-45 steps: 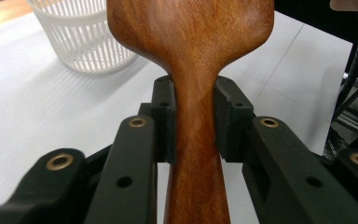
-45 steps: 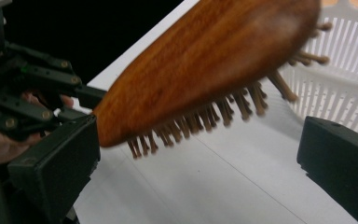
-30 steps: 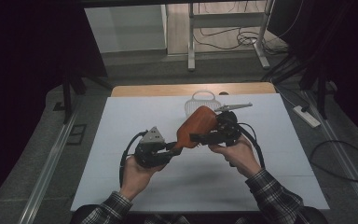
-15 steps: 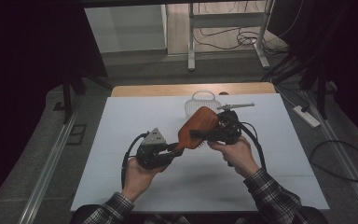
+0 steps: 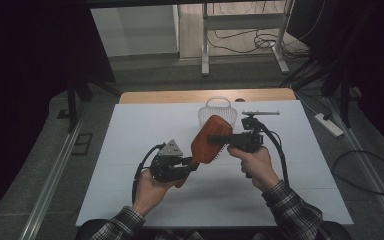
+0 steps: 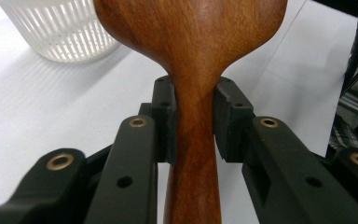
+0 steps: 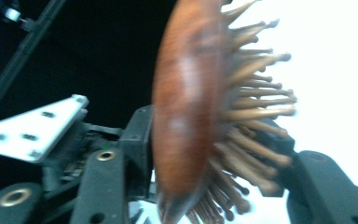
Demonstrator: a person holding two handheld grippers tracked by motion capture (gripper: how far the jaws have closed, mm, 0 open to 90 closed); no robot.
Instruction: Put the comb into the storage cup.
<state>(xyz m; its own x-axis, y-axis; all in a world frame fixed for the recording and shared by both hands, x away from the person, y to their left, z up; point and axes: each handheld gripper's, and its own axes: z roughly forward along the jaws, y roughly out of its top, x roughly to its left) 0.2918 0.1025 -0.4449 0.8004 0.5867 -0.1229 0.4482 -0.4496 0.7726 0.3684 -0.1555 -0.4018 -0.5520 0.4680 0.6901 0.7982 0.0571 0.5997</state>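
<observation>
A wooden paddle hairbrush (image 5: 211, 140) hangs above the white table between both grippers, back side up and bristles down. My left gripper (image 5: 192, 164) is shut on its narrow handle; in the left gripper view both pads press the neck of the hairbrush (image 6: 191, 56) on either side of the left gripper (image 6: 193, 116). My right gripper (image 5: 217, 140) comes in from the right, and its jaws have just been closing on the head. In the right gripper view one pad lies against the hairbrush (image 7: 186, 107) back and the other among the bristles of the right gripper (image 7: 209, 149).
A small white slatted basket (image 5: 217, 107) stands on the white table top (image 5: 130, 130) just behind the brush; the basket (image 6: 65, 32) sits upper left in the left gripper view. A strip of bare wood runs along the table's far edge. Dark floor and cables surround the table.
The right gripper's jaws have come together on the brush head. Both hands and the brush have stayed almost in place.
</observation>
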